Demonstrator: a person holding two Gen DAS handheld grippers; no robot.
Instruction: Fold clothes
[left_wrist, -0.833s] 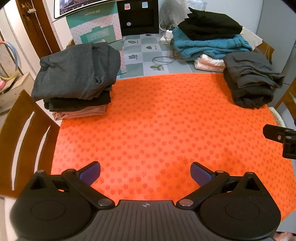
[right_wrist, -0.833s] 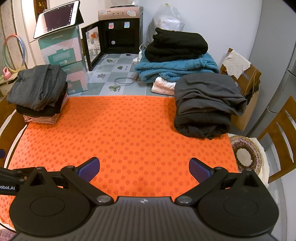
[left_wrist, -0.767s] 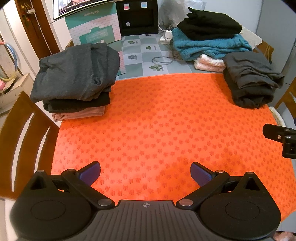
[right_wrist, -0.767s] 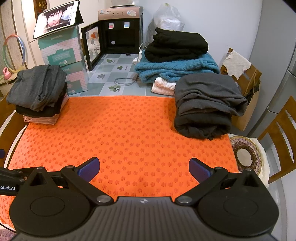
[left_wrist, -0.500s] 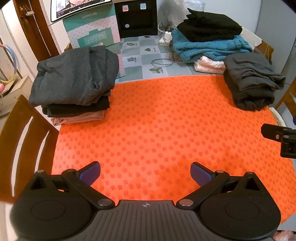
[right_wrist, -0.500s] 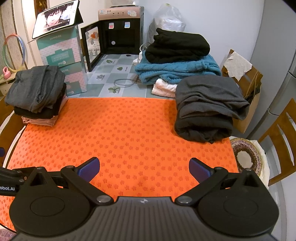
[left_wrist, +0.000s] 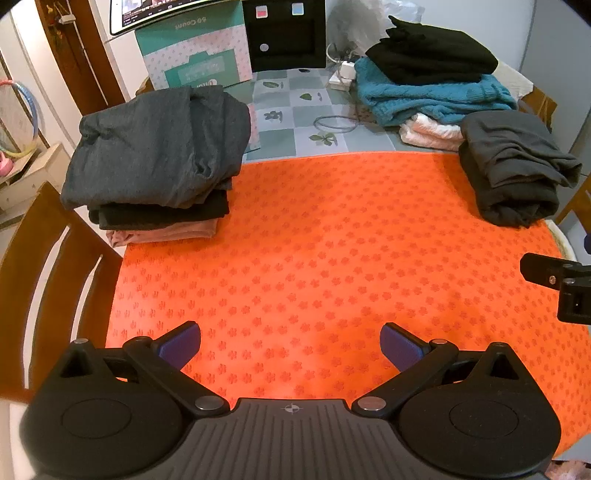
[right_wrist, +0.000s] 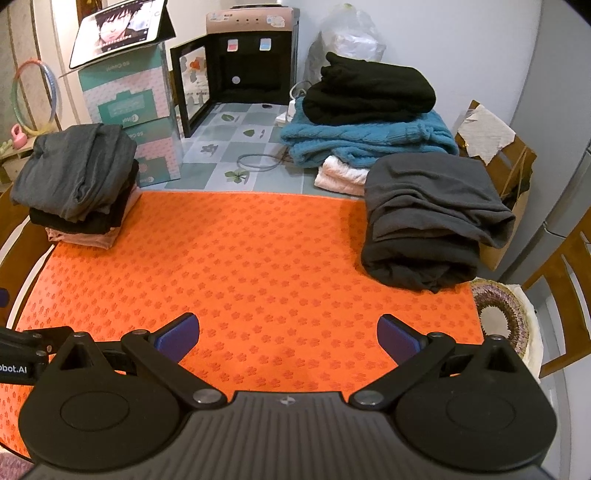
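Observation:
An orange mat (left_wrist: 332, 258) (right_wrist: 258, 266) with a flower print covers the table. On its left edge lies a folded stack (left_wrist: 155, 162) (right_wrist: 77, 184): grey on top, black under it, pink at the bottom. A dark grey folded pile (left_wrist: 513, 170) (right_wrist: 432, 218) rests at the mat's right edge. Behind it sits a pile of black, teal and white clothes (left_wrist: 432, 85) (right_wrist: 369, 122). My left gripper (left_wrist: 290, 345) hovers open over the near part of the mat, holding nothing. My right gripper (right_wrist: 288, 336) is open and empty too, over the mat's near side.
Wooden chairs stand at the left (left_wrist: 48, 266) and right (right_wrist: 565, 280). A round woven mat (right_wrist: 502, 317) lies at the right. At the back are a black water dispenser (right_wrist: 251, 59), teal boxes (right_wrist: 129, 99) with a tablet (right_wrist: 122, 26) on top, and a cable (right_wrist: 258, 162).
Both grippers have drawn back a little and tilted, so the clothes piles sit slightly lower in both views. The jaws stay wide apart.

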